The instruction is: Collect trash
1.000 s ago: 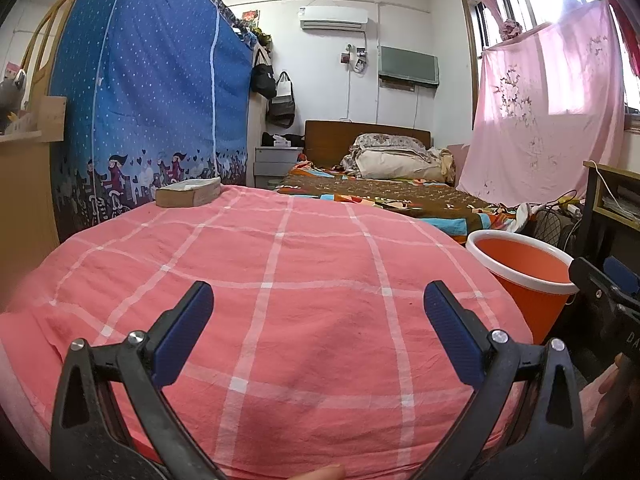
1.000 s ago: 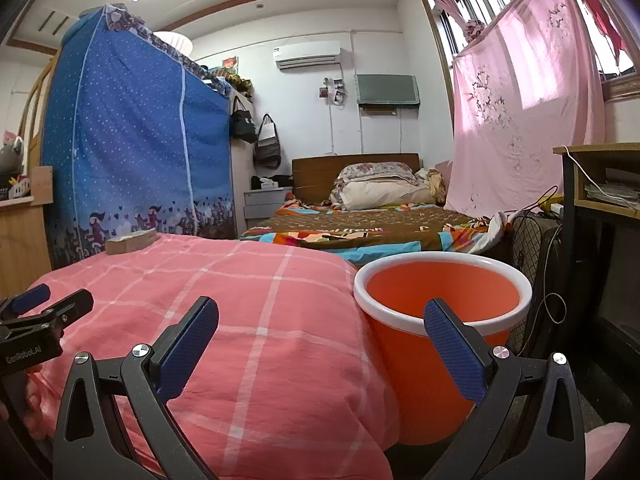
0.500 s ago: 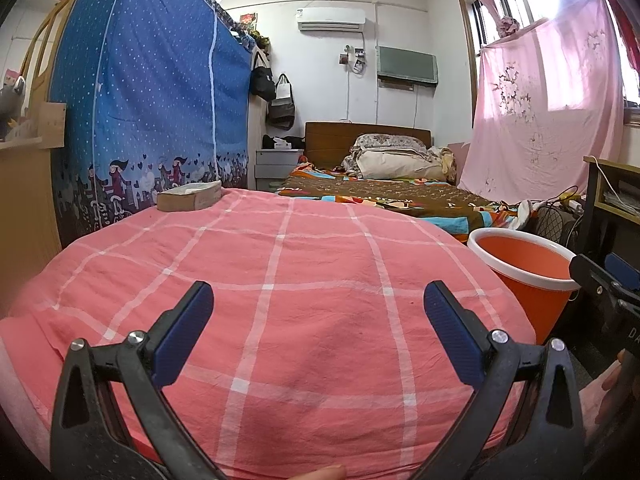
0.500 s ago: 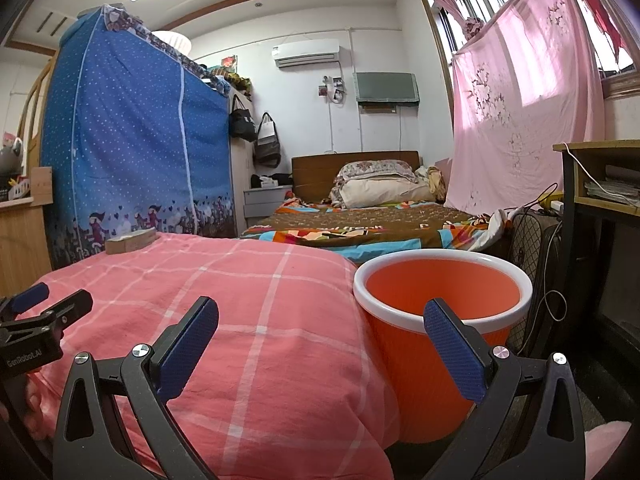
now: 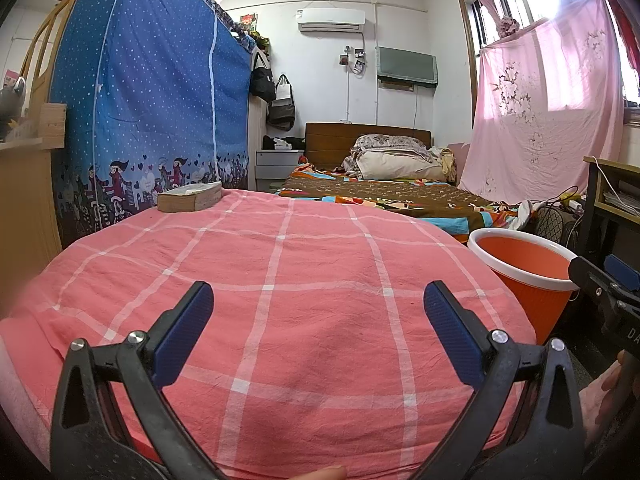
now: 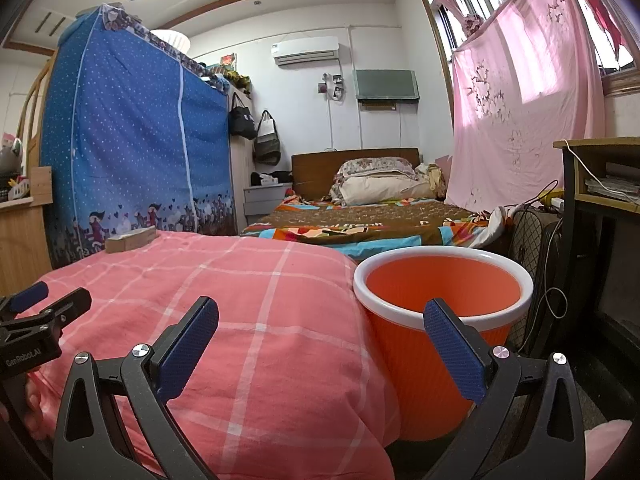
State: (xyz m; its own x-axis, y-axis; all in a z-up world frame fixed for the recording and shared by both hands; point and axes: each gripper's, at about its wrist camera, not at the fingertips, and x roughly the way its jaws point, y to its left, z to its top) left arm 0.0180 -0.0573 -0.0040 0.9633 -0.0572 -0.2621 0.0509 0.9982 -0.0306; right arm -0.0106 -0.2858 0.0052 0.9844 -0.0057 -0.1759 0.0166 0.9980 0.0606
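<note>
An orange trash bin with a white rim (image 6: pixel 442 312) stands on the floor at the right edge of a table covered in pink checked cloth (image 5: pixel 280 300); it also shows in the left wrist view (image 5: pixel 524 268). My left gripper (image 5: pixel 318 304) is open and empty, low over the cloth's near edge. My right gripper (image 6: pixel 320 316) is open and empty, in front of the bin and the cloth's corner. A tan box-like object (image 5: pixel 190 198) lies at the far left of the cloth. No loose trash shows on the cloth.
A blue fabric wardrobe (image 5: pixel 152 100) stands behind the table at left. A bed with a patterned cover (image 6: pixel 360 216) lies beyond. A desk (image 6: pixel 600 184) with cables and a fan stands at right, close to the bin. A wooden shelf (image 5: pixel 24 184) is at far left.
The left wrist view has dropped and tilted slightly, so the box and bin sit a little lower and farther. The right gripper has barely moved. Both stay open.
</note>
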